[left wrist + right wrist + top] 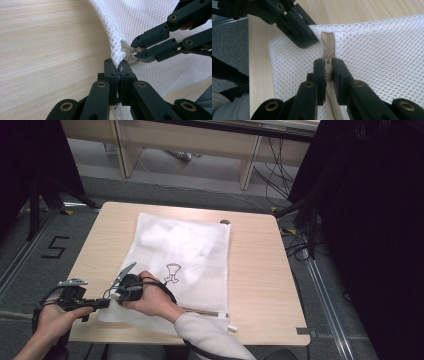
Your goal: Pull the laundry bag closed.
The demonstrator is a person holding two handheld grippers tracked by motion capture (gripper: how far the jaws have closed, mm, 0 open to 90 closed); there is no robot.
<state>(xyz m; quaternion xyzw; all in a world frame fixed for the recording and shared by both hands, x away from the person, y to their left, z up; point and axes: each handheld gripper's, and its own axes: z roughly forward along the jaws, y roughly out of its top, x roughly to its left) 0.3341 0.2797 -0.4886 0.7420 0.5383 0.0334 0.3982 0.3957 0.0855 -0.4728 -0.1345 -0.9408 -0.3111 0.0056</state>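
Note:
A white mesh laundry bag (180, 250) with white cloth inside lies flat on the wooden table (260, 270). At its near left corner my left gripper (103, 303) is shut on the mesh edge (116, 53), its jaws pinched together (119, 65). Just beside it my right gripper (119, 294) is shut on the zipper pull (327, 62) of the beige zipper (327, 40). In the left gripper view the right gripper (135, 49) comes in from the right onto the pull's metal ring (127, 51). In the right gripper view the left gripper (308, 37) holds the corner just past the zipper's end.
Bare tabletop (50, 50) lies left of the bag, with more to its right. A small dark round item (225, 222) sits at the table's far edge. Pale desks (190, 140), floor cables (300, 245) and black curtains (370, 220) surround the table.

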